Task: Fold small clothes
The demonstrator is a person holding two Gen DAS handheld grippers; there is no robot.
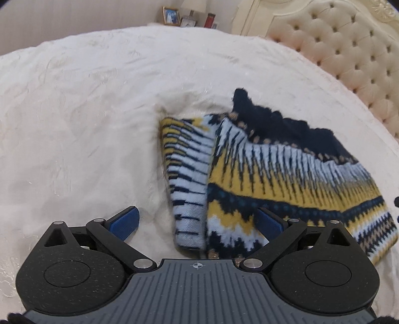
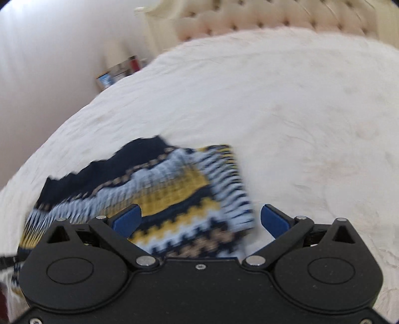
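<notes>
A small knitted sweater [image 1: 274, 174], patterned in navy, yellow and pale blue, lies on the white bedcover [image 1: 87, 124]. One part is folded over along its left edge. My left gripper [image 1: 199, 219] is open above the sweater's near left corner, its jaws wide apart and holding nothing. In the right wrist view the sweater [image 2: 162, 187] lies blurred at lower left. My right gripper [image 2: 200, 218] is open above the sweater's near right corner, one pad over the cloth, the other over the bedcover [image 2: 299, 124].
A cream tufted headboard [image 1: 349, 49] stands at the right; it also shows at the top of the right wrist view [image 2: 274, 17]. A nightstand with a framed photo [image 1: 171, 15] and small items stands beyond the bed's far edge.
</notes>
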